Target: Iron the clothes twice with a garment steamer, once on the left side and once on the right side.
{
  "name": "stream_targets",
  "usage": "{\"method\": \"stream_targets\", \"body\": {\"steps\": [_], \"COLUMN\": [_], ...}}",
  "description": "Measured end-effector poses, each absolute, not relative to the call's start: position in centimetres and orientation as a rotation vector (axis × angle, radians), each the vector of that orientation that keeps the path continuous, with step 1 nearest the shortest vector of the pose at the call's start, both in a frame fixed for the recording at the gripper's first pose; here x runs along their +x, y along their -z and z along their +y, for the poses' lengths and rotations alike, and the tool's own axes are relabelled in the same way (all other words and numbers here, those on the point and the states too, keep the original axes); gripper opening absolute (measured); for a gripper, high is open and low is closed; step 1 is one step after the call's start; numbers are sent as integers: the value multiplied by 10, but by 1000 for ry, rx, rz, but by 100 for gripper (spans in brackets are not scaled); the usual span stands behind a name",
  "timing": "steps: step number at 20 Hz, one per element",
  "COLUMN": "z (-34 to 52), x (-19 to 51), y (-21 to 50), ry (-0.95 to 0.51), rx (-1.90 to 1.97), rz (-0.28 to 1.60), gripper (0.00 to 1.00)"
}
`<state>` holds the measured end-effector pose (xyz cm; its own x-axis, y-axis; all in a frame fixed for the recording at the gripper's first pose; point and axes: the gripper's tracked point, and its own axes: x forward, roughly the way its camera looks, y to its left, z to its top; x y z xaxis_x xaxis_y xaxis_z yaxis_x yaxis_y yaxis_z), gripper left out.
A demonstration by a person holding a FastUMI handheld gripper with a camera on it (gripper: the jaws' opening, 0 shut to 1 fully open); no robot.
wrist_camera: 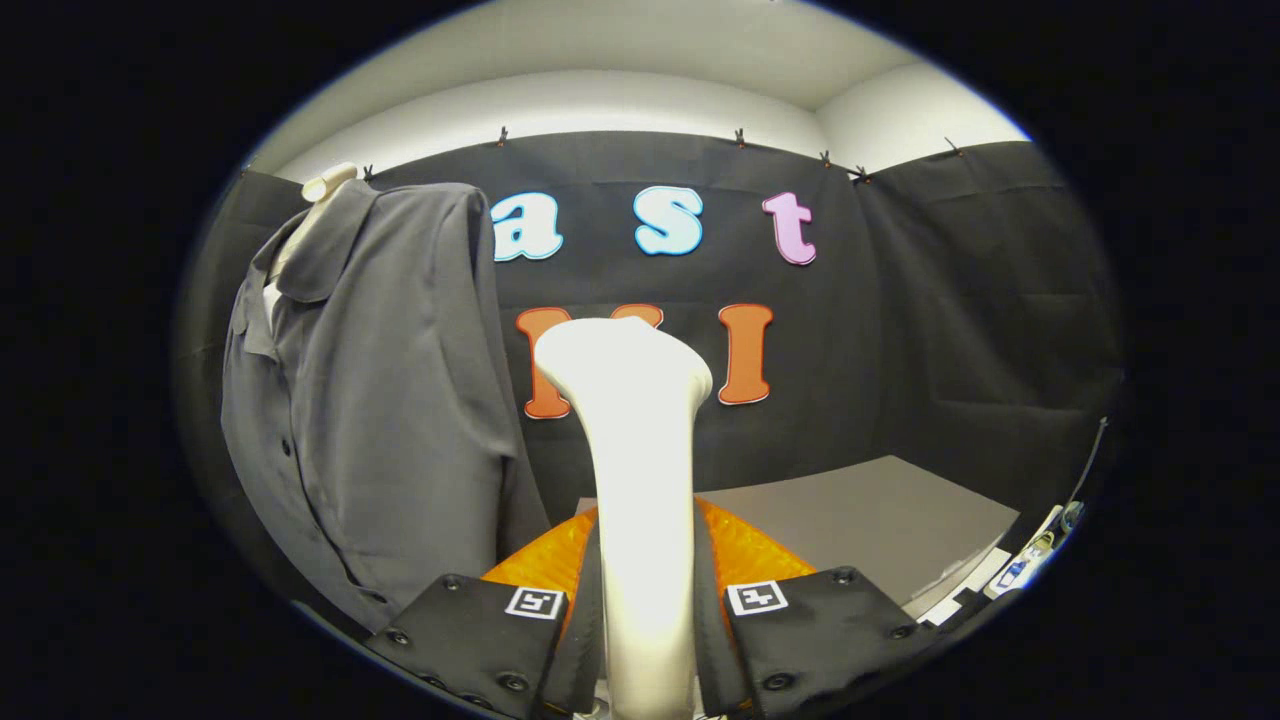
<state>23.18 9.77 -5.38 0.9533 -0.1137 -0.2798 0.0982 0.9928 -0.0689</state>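
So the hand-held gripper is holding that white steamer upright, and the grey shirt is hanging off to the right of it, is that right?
Nearly. The gripper view shows the hand-held gripper clamped on the white steamer, which stands upright between its fingers. But the grey shirt hangs to the left of the steamer, on a pale form, not to the right.

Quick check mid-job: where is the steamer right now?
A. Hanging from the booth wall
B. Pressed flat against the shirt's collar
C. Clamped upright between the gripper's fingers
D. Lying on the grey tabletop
C. The white garment steamer stands upright with both fingers of the gripper pressing on its handle, its head raised just to the side of the grey shirt and not touching it.
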Motion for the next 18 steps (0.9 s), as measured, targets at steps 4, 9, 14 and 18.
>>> {"method": "stream_targets", "body": {"steps": [4, 9, 14, 18], "z": [119, 159, 202, 238], "x": [184, 131, 102, 101], "y": [35, 12, 6, 8], "ry": [156, 147, 135, 102], "rx": [-37, -6, -34, -64], "rz": [216, 138, 80, 62], "gripper": [46, 45, 45, 45]}}
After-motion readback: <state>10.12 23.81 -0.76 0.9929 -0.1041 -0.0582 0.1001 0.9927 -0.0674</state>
